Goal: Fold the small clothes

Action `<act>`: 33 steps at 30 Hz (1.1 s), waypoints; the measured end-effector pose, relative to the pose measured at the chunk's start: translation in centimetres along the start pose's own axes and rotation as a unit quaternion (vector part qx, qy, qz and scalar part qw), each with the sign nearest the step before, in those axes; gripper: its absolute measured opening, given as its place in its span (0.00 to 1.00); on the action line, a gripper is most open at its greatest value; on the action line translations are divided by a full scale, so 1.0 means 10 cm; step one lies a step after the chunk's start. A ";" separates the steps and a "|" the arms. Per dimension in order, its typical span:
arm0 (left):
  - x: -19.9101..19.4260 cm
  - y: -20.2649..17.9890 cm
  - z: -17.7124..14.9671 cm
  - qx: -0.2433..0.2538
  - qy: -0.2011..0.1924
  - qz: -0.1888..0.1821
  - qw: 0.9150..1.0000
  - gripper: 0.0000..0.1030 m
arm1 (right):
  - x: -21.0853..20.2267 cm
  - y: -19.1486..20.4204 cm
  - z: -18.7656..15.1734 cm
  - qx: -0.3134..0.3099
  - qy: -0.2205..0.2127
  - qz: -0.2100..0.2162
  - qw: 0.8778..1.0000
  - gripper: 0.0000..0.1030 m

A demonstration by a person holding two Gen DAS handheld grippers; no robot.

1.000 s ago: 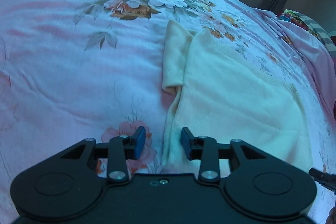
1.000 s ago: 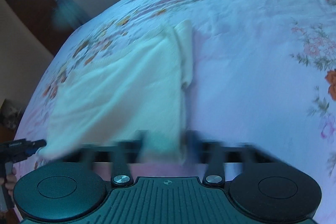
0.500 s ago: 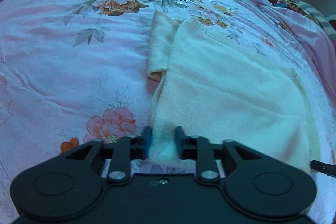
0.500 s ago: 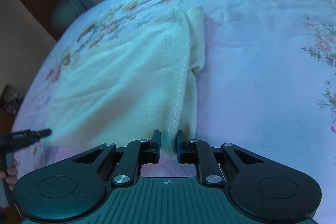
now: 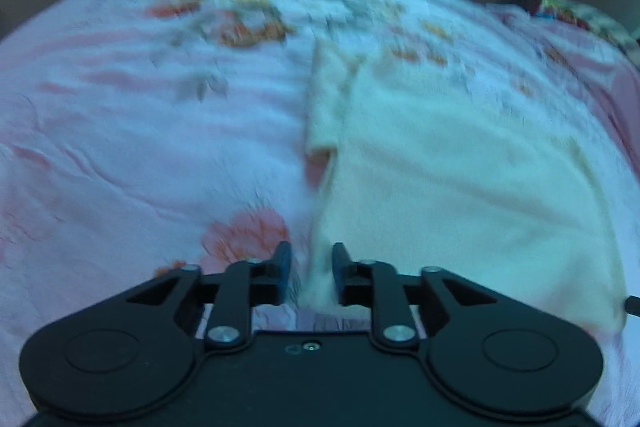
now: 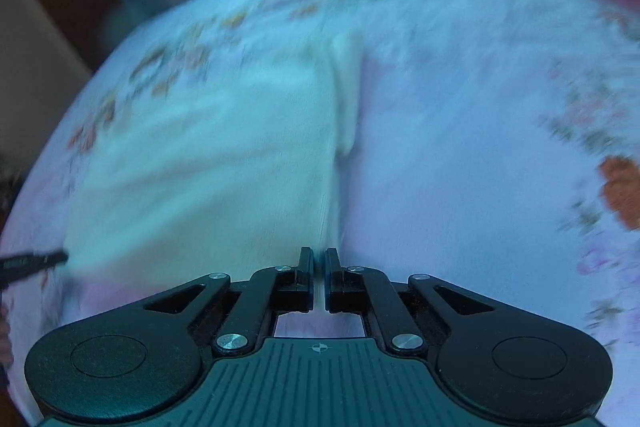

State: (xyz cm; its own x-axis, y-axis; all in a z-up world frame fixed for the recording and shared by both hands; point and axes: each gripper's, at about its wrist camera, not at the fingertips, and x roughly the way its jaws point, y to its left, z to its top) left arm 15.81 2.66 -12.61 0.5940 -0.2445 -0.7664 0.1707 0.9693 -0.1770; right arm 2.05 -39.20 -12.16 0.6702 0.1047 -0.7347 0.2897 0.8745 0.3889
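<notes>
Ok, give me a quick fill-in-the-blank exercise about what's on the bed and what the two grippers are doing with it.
1. The cream sweater lies on a floral ____.
2. The right gripper is ____ on the sweater's bottom corner.
3. The sweater's bottom edge sits between the pads of the ____ gripper, whose jaws are opening.

Missing words: bedsheet; shut; left

Left gripper (image 5: 308, 277): jaws opening, wider than half a second ago, cream knit top (image 5: 460, 187) hem corner between them. Right gripper (image 6: 319, 277): jaws now nearly together, pinching the opposite hem corner. Both views now motion-blurred; a second ago the left view was sharp.
</notes>
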 end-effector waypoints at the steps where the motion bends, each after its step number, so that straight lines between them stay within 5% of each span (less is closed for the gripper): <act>1: -0.06 -0.01 0.04 0.000 -0.011 -0.005 1.000 0.20 | -0.08 0.02 0.03 0.000 -0.018 0.003 1.000 0.04; 5: -0.09 -0.26 0.25 0.022 -0.028 -0.030 0.999 0.25 | -0.01 0.41 0.22 -0.053 -0.044 0.013 0.998 0.06; 7: 0.02 -0.46 0.33 0.037 -0.034 -0.032 0.998 0.25 | 0.22 0.61 0.31 -0.068 -0.037 0.012 0.997 0.15; 9: 0.18 -0.63 0.40 0.051 -0.032 -0.039 0.997 0.29 | 0.42 0.78 0.40 -0.078 -0.043 0.009 0.996 0.39; 11: 0.40 -0.73 0.41 0.056 -0.016 -0.032 0.998 0.30 | 0.59 0.93 0.44 -0.087 -0.060 0.014 0.994 0.48; 14: 0.75 -0.71 0.28 0.070 0.018 -0.002 0.997 0.33 | 0.93 1.04 0.35 -0.128 -0.044 -0.015 0.991 0.48; 16: 0.77 -0.68 0.15 0.101 -0.006 -0.003 0.995 0.34 | 1.23 1.01 0.19 -0.165 0.005 -0.039 0.986 0.49; 19: 0.59 -0.70 0.15 0.102 -0.007 -0.004 0.995 0.31 | 1.17 1.05 0.15 -0.182 -0.008 -0.041 0.982 0.49; 22: 0.44 -0.68 0.07 0.107 -0.012 -0.016 0.994 0.39 | 0.97 1.15 0.08 -0.180 -0.035 -0.003 0.983 0.50; 24: 0.49 -0.64 -0.08 0.114 -0.006 -0.018 0.993 0.43 | 0.98 1.23 -0.11 -0.212 -0.018 0.001 0.977 0.53; 27: 0.46 -0.70 -0.17 0.149 -0.022 -0.002 0.989 0.42 | 1.08 1.28 -0.29 -0.246 -0.021 -0.023 0.969 0.59; 31: 0.26 -0.60 -0.16 0.107 -0.008 -0.026 0.994 0.43 | 0.82 1.38 -0.23 -0.234 -0.043 0.002 0.971 0.59; 33: 0.30 -0.56 -0.27 0.120 -0.005 -0.022 0.992 0.46 | 0.86 1.43 -0.37 -0.264 -0.022 -0.011 0.964 0.70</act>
State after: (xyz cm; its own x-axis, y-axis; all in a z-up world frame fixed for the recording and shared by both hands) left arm 14.52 -3.44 -15.53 0.5902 -0.2871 -0.7544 0.3783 0.9240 -0.0557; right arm 9.48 -24.07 -14.99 0.6999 0.0736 -0.7104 -0.0771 0.9966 0.0273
